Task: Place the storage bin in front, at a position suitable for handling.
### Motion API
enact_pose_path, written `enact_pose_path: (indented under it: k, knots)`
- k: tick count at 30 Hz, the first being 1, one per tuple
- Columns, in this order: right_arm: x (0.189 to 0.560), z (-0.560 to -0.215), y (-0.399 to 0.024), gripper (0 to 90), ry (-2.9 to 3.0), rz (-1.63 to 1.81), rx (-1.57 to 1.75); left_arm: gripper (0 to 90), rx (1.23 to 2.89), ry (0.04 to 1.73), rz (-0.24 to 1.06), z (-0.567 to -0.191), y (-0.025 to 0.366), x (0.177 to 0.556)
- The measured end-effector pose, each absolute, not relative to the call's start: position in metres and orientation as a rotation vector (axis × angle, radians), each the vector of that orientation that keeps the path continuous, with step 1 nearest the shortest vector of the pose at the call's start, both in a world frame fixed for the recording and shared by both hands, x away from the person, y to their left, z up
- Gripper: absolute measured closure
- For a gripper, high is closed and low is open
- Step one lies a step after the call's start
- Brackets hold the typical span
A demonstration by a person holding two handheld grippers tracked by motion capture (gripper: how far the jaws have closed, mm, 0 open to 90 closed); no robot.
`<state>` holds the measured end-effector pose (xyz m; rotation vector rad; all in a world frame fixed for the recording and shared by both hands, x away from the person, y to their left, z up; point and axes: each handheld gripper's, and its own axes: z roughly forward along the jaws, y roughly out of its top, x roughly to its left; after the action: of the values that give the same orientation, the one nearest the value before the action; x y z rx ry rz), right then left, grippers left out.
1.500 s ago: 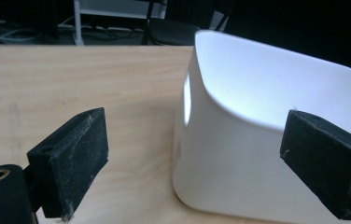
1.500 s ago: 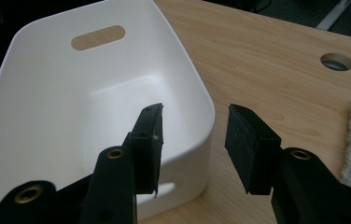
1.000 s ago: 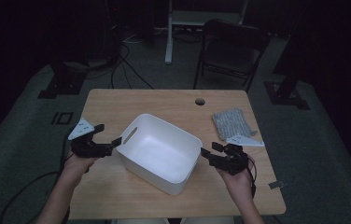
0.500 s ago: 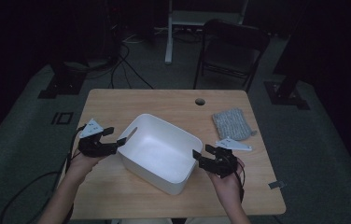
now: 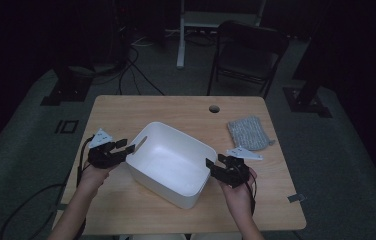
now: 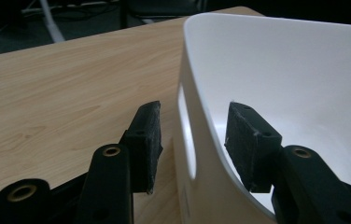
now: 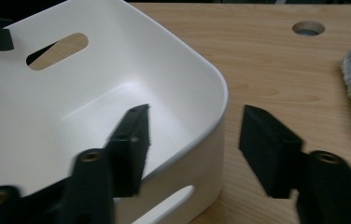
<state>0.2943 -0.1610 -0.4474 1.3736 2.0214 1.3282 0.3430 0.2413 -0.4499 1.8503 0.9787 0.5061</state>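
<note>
Both grippers straddle the white bin (image 5: 171, 162) at centre frame, jaws just closing, gaps remaining (pads not yet pressing). Left gripper (image 6: 192, 140) brackets the handle-slot wall; right gripper (image 7: 194, 140) brackets the opposite rim. Next, I judge: clamp, then lift level.

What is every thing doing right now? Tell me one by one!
White tub: upright, nothing inside, on the table.
Left gripper: jaws have just been closing, one each side of the tub's wall, not yet pressing.
Right gripper: jaws have just been closing astride the opposite wall, gaps showing.
Grey cloth: lying flat, untouched.

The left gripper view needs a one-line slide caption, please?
Left gripper straddling the white plastic bin's wall above the light wooden table, jaws just closing.
</note>
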Motion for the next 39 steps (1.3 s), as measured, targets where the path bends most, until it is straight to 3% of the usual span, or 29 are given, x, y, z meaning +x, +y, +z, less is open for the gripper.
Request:
enact_pose_path:
  k: [2,3,14,20,23,39]
  knots:
    - [0.296,-0.448,-0.163,51.7,2.027,1.352,1.375,59.0,1.858,0.987,0.516,-0.451,0.239,0.345]
    - [0.295,-0.447,-0.163,54.6,2.031,1.354,1.37,64.1,1.86,0.986,0.504,-0.451,0.239,0.346]
    - [0.3,-0.445,-0.161,62.7,2.016,1.325,1.38,75.3,1.865,1.004,0.517,-0.45,0.234,0.343]
    - [0.309,-0.44,-0.159,78.0,2.002,1.262,1.349,80.8,1.864,1.004,0.502,-0.45,0.233,0.339]
    - [0.315,-0.438,-0.159,84.0,2.0,1.244,1.334,81.5,1.873,1.015,0.523,-0.448,0.231,0.336]
    - [0.341,-0.436,-0.165,86.3,2.054,1.28,1.319,77.3,1.864,1.037,0.548,-0.449,0.227,0.308]
